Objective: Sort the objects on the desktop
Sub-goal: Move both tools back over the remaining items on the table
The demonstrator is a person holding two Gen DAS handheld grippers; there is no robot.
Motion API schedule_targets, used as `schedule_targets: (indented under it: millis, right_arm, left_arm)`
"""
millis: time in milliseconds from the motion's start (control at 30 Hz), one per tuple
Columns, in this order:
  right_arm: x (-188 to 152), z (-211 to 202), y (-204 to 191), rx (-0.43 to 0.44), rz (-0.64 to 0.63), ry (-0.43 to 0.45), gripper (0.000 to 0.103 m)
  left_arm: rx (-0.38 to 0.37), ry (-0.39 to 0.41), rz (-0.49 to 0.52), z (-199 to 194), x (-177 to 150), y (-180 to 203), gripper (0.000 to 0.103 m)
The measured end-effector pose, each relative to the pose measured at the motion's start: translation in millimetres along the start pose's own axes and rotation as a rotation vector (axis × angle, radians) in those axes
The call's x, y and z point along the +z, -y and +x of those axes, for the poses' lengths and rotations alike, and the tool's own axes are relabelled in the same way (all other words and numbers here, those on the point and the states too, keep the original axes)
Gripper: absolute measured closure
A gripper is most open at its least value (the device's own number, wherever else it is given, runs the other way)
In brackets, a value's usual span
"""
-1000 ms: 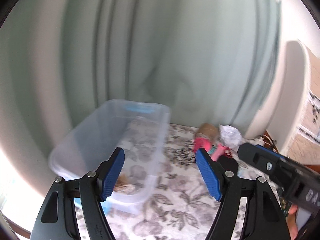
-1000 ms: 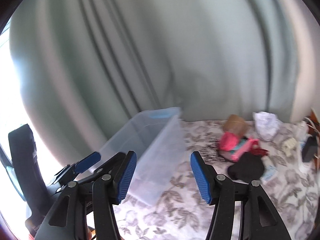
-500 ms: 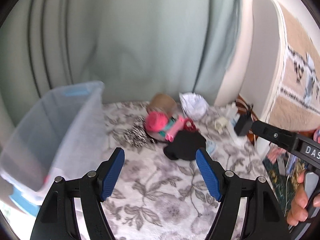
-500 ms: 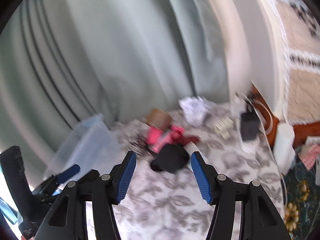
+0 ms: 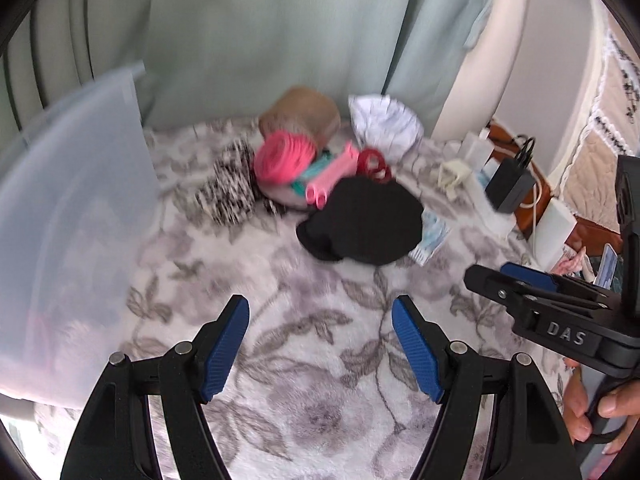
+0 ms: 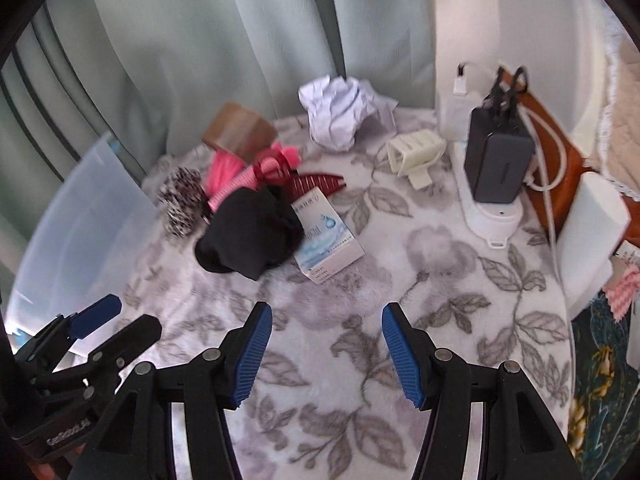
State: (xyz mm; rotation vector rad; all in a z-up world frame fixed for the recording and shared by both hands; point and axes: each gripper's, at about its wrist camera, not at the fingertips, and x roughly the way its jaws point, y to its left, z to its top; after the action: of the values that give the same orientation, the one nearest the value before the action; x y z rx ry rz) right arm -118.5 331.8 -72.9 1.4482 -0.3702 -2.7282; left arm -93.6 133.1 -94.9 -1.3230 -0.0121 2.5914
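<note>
Left gripper (image 5: pixel 320 344): jaws wide apart, empty. Right gripper (image 6: pixel 326 350): jaws wide apart, empty. Black cloth (image 6: pixel 250 234) on floral tablecloth (image 6: pixel 320 280), overlapping small carton (image 6: pixel 326 240); translucent bin (image 5: pixel 72 220) at left.

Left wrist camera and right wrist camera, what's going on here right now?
A person is sorting a cluttered tabletop with two handheld claws. Both the left claw and the right claw are open and empty, hovering over the floral cloth and aimed at the pile. That pile holds a black cloth item, a small blue-and-white box partly under it, a pink coil and a tape roll. The clear plastic bin waits on the left.
</note>
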Motion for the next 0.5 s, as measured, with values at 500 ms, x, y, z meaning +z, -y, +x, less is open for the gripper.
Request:
schedule_targets:
  millis: [500]
  right_arm:
    - [25.4, 59.8, -0.8, -0.011, -0.098, -0.079, 0.040]
  left_arm:
    - [-0.044, 0.040, 0.209, 51.1, 24.0, 19.6, 0.028]
